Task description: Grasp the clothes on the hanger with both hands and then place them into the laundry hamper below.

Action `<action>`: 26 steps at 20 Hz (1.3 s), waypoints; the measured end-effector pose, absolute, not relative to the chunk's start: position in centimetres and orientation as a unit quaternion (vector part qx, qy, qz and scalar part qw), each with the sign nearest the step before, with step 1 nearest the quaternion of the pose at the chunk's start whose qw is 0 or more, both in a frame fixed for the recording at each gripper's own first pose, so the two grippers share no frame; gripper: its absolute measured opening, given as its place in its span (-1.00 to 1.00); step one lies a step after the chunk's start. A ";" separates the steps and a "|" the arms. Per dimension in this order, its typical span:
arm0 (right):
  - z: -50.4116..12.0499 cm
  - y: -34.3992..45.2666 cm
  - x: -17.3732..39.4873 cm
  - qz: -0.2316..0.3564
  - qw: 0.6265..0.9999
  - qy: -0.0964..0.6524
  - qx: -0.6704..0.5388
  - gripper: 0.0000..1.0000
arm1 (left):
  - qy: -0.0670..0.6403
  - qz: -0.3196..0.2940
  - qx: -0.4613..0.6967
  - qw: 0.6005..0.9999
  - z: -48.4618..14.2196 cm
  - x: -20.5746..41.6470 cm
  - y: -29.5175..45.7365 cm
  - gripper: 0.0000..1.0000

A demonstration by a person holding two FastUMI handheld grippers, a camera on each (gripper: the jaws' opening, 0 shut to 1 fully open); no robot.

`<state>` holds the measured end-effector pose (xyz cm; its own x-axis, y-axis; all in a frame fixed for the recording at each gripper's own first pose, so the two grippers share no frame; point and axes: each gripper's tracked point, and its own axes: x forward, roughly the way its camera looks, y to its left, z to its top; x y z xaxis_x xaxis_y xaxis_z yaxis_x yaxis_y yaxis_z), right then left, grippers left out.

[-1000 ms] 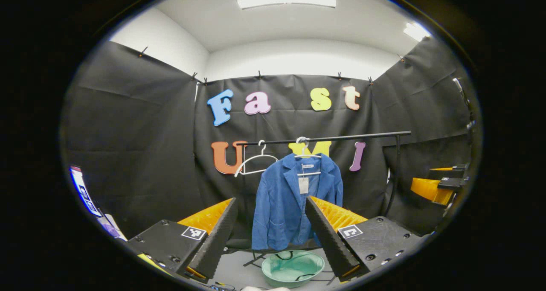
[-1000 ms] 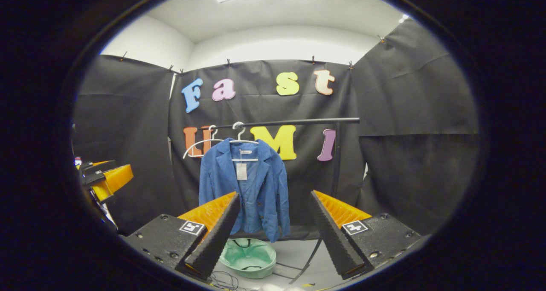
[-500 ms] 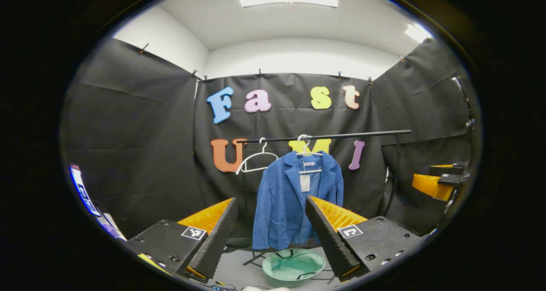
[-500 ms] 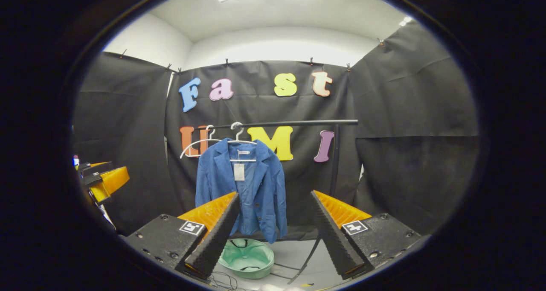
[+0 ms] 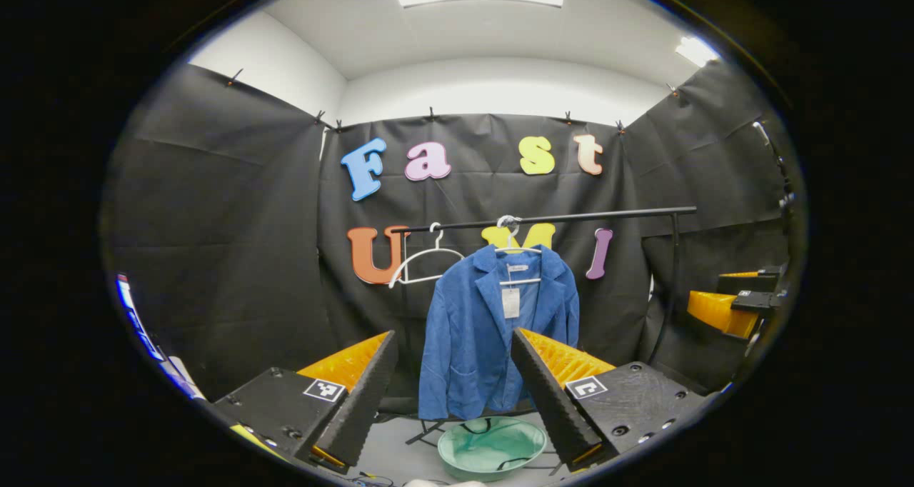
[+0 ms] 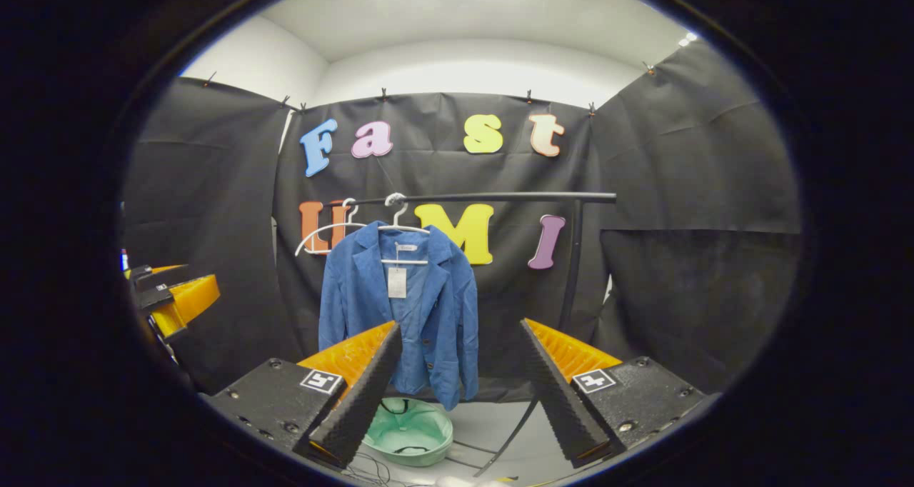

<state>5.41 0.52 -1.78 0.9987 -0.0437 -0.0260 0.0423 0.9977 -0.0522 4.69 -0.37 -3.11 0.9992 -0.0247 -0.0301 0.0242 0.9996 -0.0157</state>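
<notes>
Against the back wall of the booth we see a black clothes rail (image 5: 557, 218), its crossbar running level and its upright post standing at the right end. From that bar hangs the blue jacket (image 5: 493, 330) on a white hanger (image 5: 510, 243), front open, a pale tag dangling at the collar. Just to its left a second hanger (image 5: 421, 262) hangs bare on the same bar.

On the floor below the jacket's hem sits the green laundry hamper (image 5: 491, 447) — round, shallow, with dark handles showing inside its rim. Thin cables lie on the floor near it.

Our left gripper (image 5: 451, 390) is held well short of the jacket, its two fingers spread wide with nothing between them; the jacket and hamper appear through the gap. Our right gripper (image 6: 460, 383) is likewise parted and bare, also well apart from the garment, which in the right gripper view hangs toward the left (image 6: 400, 312) with the hamper (image 6: 408, 433) beneath it.

Each gripper shows at the edge of the other's view — both at about the same height.
</notes>
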 end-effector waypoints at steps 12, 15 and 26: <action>-4.8 -1.7 23.6 0.014 0.999 0.035 -0.025 1.00 | -0.003 -0.013 -0.006 1.000 -4.1 18.9 -5.6 0.98; -5.5 -1.8 28.2 0.026 0.999 0.040 -0.027 1.00 | -0.004 0.004 0.010 1.000 -5.0 22.6 -5.4 0.94; -7.0 0.8 42.6 0.088 0.994 0.056 -0.022 1.00 | 0.021 0.034 0.014 0.999 -9.7 35.2 -6.0 0.93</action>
